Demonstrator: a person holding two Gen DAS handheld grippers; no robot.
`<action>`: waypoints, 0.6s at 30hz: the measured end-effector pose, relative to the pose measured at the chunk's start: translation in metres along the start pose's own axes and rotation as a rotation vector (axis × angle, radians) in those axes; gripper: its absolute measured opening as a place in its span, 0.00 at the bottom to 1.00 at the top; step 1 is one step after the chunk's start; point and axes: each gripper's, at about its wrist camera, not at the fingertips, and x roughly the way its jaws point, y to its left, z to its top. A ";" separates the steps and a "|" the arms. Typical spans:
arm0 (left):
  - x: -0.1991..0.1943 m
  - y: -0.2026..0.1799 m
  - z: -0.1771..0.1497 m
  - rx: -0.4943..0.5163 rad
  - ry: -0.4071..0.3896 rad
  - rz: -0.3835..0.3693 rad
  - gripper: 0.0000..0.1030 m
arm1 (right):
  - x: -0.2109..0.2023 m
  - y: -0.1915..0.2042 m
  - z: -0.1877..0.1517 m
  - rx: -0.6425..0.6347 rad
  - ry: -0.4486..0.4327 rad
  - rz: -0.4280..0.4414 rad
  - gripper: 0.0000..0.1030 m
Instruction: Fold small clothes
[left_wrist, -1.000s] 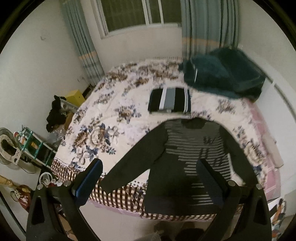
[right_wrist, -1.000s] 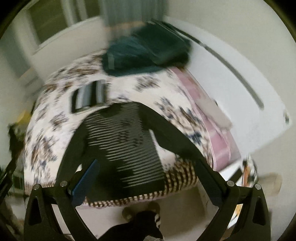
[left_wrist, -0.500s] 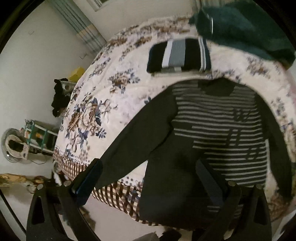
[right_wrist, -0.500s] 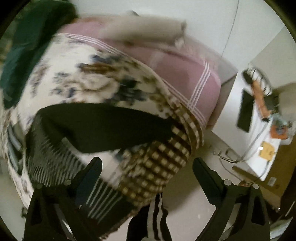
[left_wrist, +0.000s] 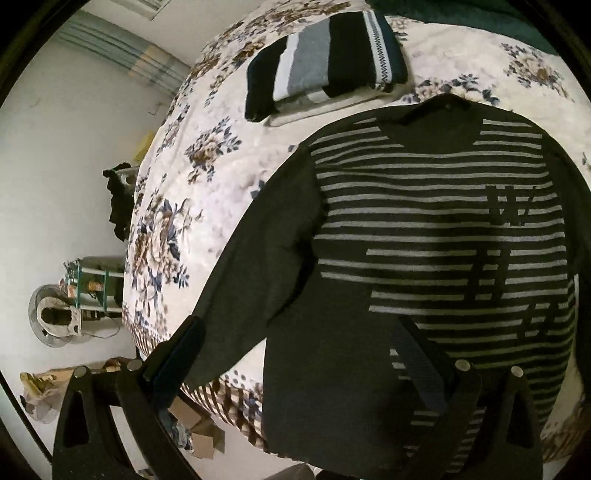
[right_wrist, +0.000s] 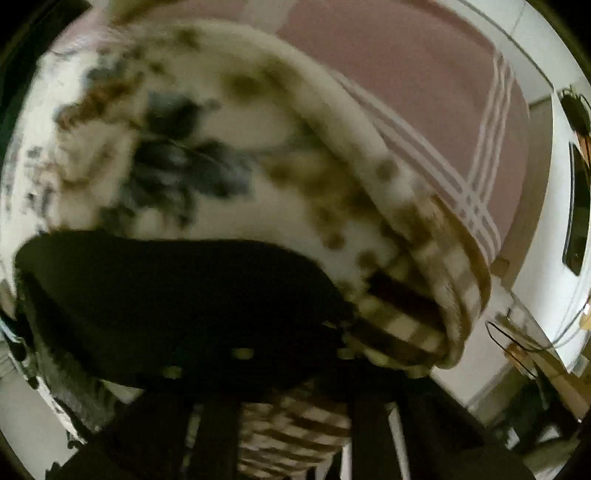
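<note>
A dark long-sleeved sweater (left_wrist: 424, 236) with grey stripes lies flat on the floral bed cover (left_wrist: 207, 184), its hem at the near bed edge. My left gripper (left_wrist: 295, 354) is open, just above the sweater's lower left part, with the left sleeve (left_wrist: 258, 266) near its left finger. In the blurred right wrist view, the sweater's right sleeve (right_wrist: 177, 295) lies dark across the cover (right_wrist: 221, 129). My right gripper (right_wrist: 291, 373) is very close over the sleeve's cuff; its fingers are dark and hard to make out.
A folded black, grey and white striped garment (left_wrist: 325, 62) sits on the bed beyond the sweater. A dark green blanket (left_wrist: 480, 14) is at the far end. A pink sheet (right_wrist: 406, 74) shows at the bed's right side. A fan (left_wrist: 55, 317) and clutter stand on the floor left.
Both grippers have moved down and closer to the bed. The left one now hovers over the sweater's lower left; the right one swung right and dropped onto the right sleeve end.
</note>
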 end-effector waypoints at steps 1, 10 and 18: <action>-0.001 -0.003 0.003 0.005 -0.003 0.000 1.00 | -0.015 0.001 0.002 -0.003 -0.039 0.014 0.07; 0.000 -0.021 0.024 0.023 -0.006 -0.037 1.00 | -0.083 -0.010 0.076 0.034 -0.140 0.003 0.09; 0.017 -0.039 0.023 0.036 0.019 -0.051 1.00 | -0.057 -0.067 0.043 0.362 -0.047 0.257 0.50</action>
